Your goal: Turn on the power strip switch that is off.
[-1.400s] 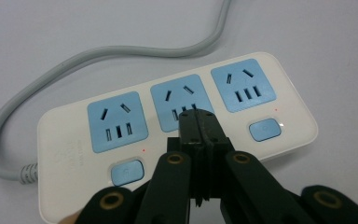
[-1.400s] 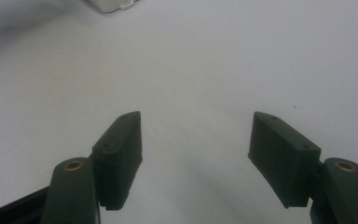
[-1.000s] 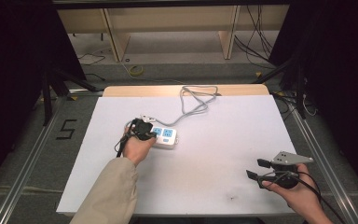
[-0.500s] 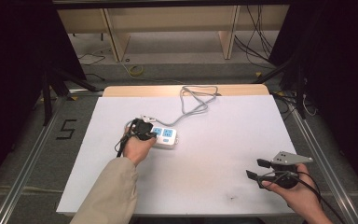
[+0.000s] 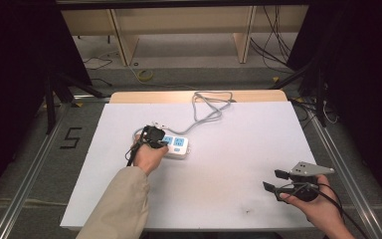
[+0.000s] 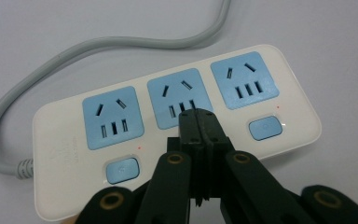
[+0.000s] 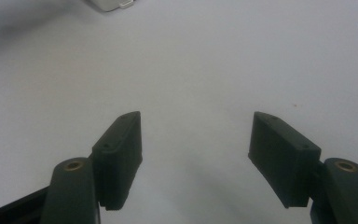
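I have the left gripper point(image 6: 196, 122) down on the power strip point(image 5: 175, 145), which lies left of centre on the white bench point(image 5: 238, 149) with its grey cord point(image 5: 206, 109) looping away to the far edge. In the left gripper view the jaws are pressed together with nothing between them, and their joined tip sits over the middle blue socket point(image 6: 179, 98), just above where the middle switch should be; the tip hides that switch, so I cannot tell whether it is being pushed or merely touched. The left switch point(image 6: 122, 169) and the right switch point(image 6: 265, 127) are both clear, each with a tiny red dot beside it. As I read it, the work is the pressing of these switches with a closed tip, and it is in mid-course: the tip is at the middle one, and nothing shows which are already done. My right gripper point(image 5: 274, 180) waits near the right near corner, well apart from the strip, jaws spread over bare bench.
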